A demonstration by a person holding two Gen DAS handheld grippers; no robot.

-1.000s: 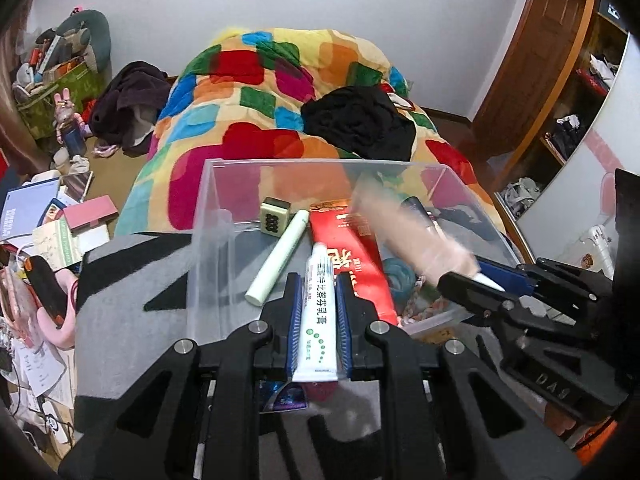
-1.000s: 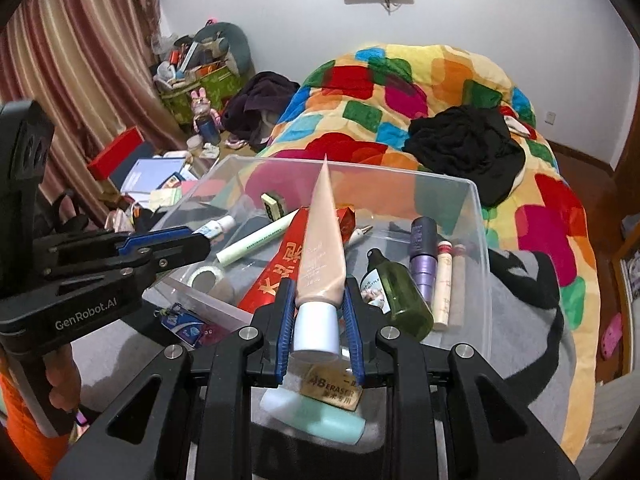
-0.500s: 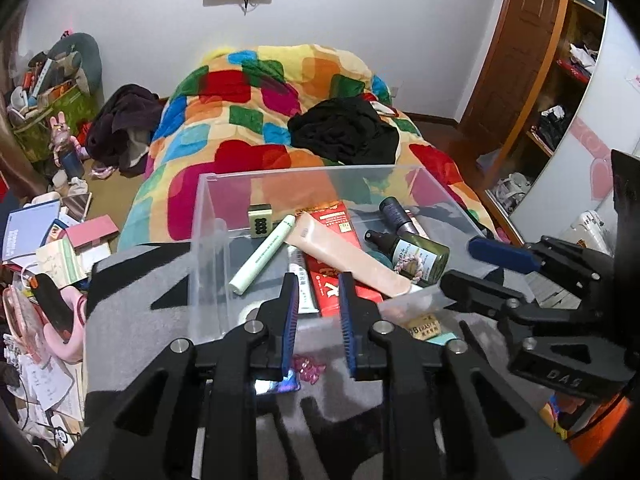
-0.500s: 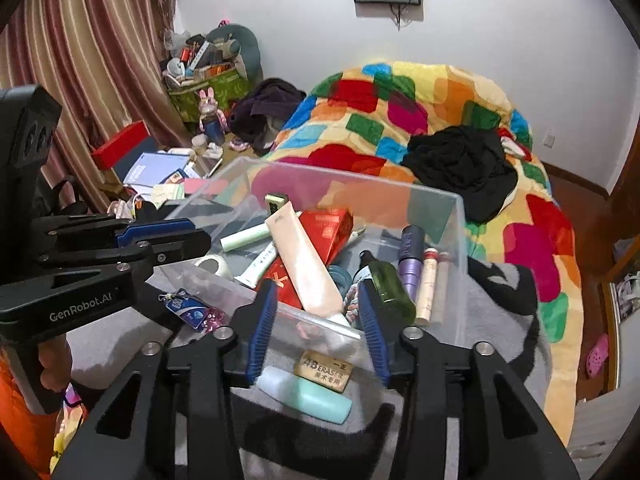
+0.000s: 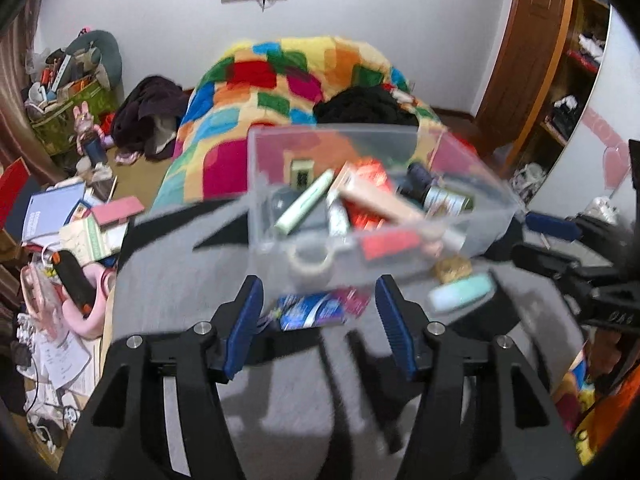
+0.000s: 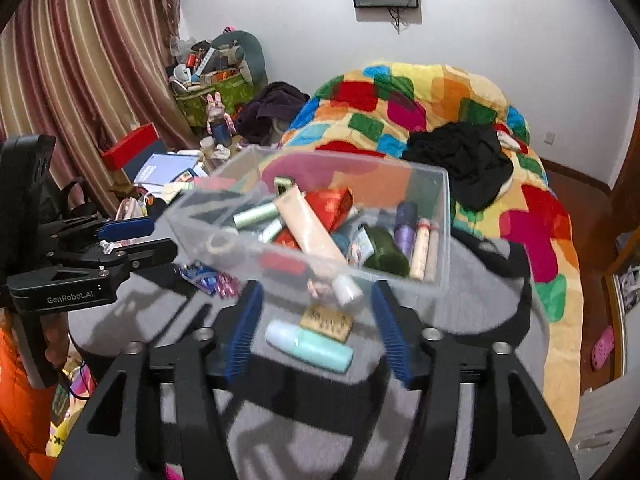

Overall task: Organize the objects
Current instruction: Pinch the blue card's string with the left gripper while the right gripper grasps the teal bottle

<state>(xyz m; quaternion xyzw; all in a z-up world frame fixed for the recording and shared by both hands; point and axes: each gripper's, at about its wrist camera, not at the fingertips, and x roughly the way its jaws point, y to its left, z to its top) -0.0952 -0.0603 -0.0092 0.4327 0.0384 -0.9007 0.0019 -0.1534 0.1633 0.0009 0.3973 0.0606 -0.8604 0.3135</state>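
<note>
Left wrist view: the left gripper (image 5: 318, 322) stood spread wide and empty, a blue packet (image 5: 310, 312) between its fingers, the clear bin (image 5: 280, 240) of tubes just beyond. The right gripper (image 6: 316, 328) was likewise agape, a mint tube (image 6: 310, 346) between its fingers, the peach tube (image 6: 310, 230) inside the bin ahead.

Both wrist views look forward and slightly down along their own spread fingers, close over the grey blanket (image 5: 172, 280), toward the clear bin (image 6: 436, 240) and quilted bed (image 6: 420, 96), each catching the other gripper at its edge.
</note>
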